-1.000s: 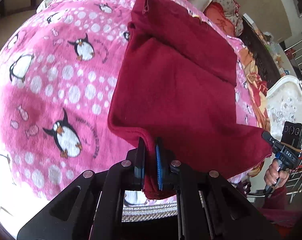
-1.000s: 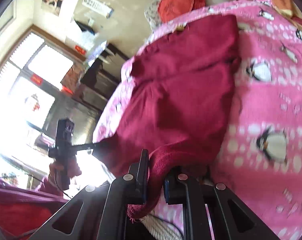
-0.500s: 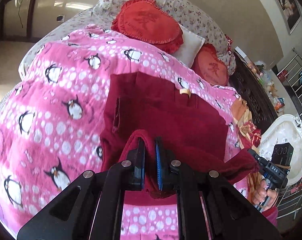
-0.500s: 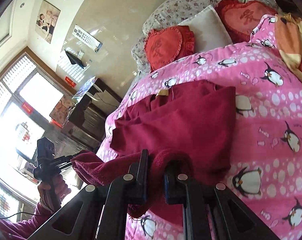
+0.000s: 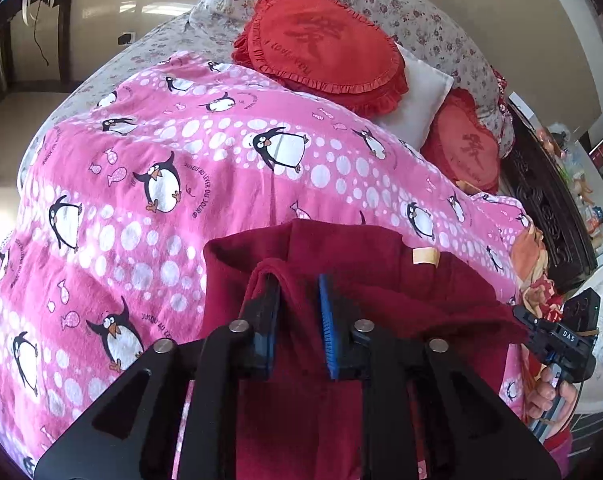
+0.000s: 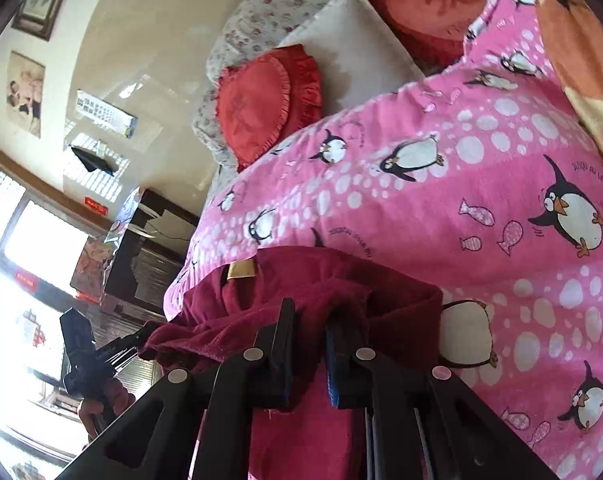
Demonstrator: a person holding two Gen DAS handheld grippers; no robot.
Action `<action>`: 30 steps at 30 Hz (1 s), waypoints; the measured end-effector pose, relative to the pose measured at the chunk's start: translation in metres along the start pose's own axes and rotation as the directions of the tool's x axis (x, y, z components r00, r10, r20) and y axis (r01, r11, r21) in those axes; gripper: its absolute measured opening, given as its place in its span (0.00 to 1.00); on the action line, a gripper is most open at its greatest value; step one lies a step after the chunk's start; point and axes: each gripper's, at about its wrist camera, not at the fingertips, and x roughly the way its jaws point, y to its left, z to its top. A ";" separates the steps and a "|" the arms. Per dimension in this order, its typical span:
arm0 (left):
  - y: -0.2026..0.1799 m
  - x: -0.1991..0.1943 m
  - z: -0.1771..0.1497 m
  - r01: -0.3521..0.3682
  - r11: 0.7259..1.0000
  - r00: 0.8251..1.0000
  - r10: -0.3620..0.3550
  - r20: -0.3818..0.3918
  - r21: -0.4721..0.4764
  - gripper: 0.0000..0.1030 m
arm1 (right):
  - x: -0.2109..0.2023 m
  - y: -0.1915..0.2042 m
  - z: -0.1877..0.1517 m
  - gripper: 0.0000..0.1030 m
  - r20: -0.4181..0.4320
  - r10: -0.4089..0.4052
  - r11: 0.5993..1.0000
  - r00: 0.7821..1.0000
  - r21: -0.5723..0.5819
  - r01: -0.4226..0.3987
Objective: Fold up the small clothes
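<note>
A dark red fleece garment lies folded over on itself on the pink penguin blanket, its tan label showing at the far edge. My left gripper hangs over its near left corner; its jaws are opening and the cloth drapes loosely between them and over the left finger. In the right wrist view the garment bunches around my right gripper, which pinches the other corner while its jaws start opening. Each gripper shows in the other's view, hand-held: right, left.
Red heart cushions and a white pillow lean at the head of the bed beyond the blanket. Dark carved furniture stands along the right side. An orange cloth lies at the blanket's far right.
Both grippers carried the garment's near edge up and over toward the label end, folding it in half. The left jaws have parted from the cloth they pinched.
</note>
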 end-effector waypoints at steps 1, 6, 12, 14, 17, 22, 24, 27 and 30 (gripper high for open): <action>0.000 -0.003 0.002 0.001 1.000 1.000 -0.001 0.008 -0.003 0.38 | -0.003 -0.004 0.004 0.15 0.008 0.021 0.999 1.000 0.025 -0.022; -0.002 -0.035 0.011 0.011 1.000 0.991 -0.012 0.132 0.008 0.69 | -0.045 -0.001 0.009 0.47 0.158 0.002 1.000 0.987 0.011 -0.004; -0.025 -0.022 -0.001 -0.044 0.995 0.990 0.031 0.139 0.091 0.69 | -0.045 0.059 -0.024 0.40 0.149 -0.017 0.955 0.989 -0.290 0.060; -0.031 -0.006 -0.006 -0.082 0.991 0.990 0.068 0.124 0.107 0.69 | -0.025 0.076 -0.036 0.37 0.128 -0.060 0.917 0.990 -0.384 0.105; -0.034 0.019 -0.010 -0.130 0.985 0.988 0.119 0.101 0.109 0.69 | 0.012 0.083 -0.041 0.35 0.088 -0.107 0.890 0.990 -0.435 0.135; -0.025 0.051 0.002 -0.210 0.976 0.974 0.203 0.102 0.065 0.69 | 0.053 0.074 -0.020 0.35 0.173 -0.223 0.852 0.959 -0.444 0.279; -0.016 0.063 0.008 -0.205 0.978 0.976 0.203 0.075 0.022 0.69 | 0.066 0.069 -0.008 0.35 0.189 -0.264 0.842 0.946 -0.433 0.322; -0.008 0.078 0.011 -0.218 0.976 0.974 0.217 0.058 0.005 0.69 | 0.091 0.053 0.004 0.35 0.165 -0.327 0.833 0.930 -0.414 0.367; -0.011 0.080 0.008 -0.240 0.970 0.968 0.236 0.090 0.037 0.70 | 0.097 0.048 0.002 0.35 0.183 -0.330 0.824 0.926 -0.423 0.377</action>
